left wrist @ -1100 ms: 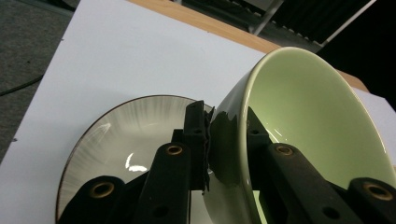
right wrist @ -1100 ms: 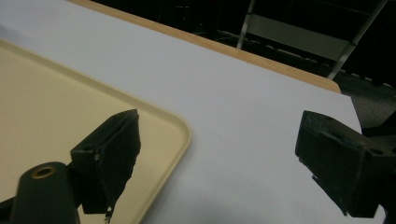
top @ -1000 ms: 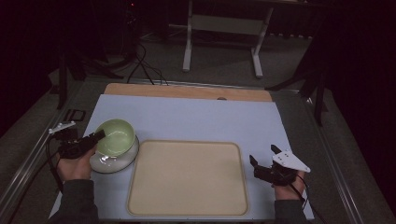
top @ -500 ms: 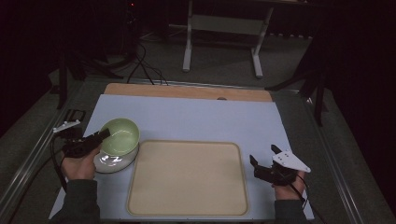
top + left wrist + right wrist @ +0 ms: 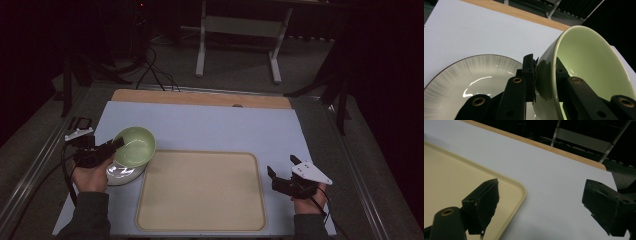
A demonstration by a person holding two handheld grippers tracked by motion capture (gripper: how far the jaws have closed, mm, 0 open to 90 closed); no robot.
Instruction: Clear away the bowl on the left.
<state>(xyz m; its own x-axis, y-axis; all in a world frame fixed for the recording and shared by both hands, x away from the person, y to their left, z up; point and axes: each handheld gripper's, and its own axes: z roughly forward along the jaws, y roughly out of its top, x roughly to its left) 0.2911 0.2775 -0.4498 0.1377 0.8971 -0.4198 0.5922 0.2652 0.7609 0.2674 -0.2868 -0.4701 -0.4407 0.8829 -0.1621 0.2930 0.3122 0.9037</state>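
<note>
A pale green bowl point(image 5: 135, 145) hangs tilted just above a white plate point(image 5: 120, 174) at the table's left. My left gripper point(image 5: 116, 145) is shut on the bowl's near rim. In the left gripper view the rim of the green bowl point(image 5: 584, 65) sits pinched between the two black jaws, and the white plate point(image 5: 466, 80) lies below with grey streaks toward its edge. A beige tray point(image 5: 200, 192) lies in the middle. My right gripper point(image 5: 280, 172) rests open at the tray's right edge with nothing between its fingers; the tray's corner point(image 5: 506, 185) lies under its left jaw.
A light blue-white mat point(image 5: 215, 127) covers the table, with a wooden strip point(image 5: 200, 98) along the far edge. A metal stand point(image 5: 237, 25) and cables point(image 5: 150, 70) lie on the floor beyond. Rails run along the table's sides.
The green bowl has come up off the plate and moved to the right with my left gripper, tilting as it goes. My right gripper has stayed where it was.
</note>
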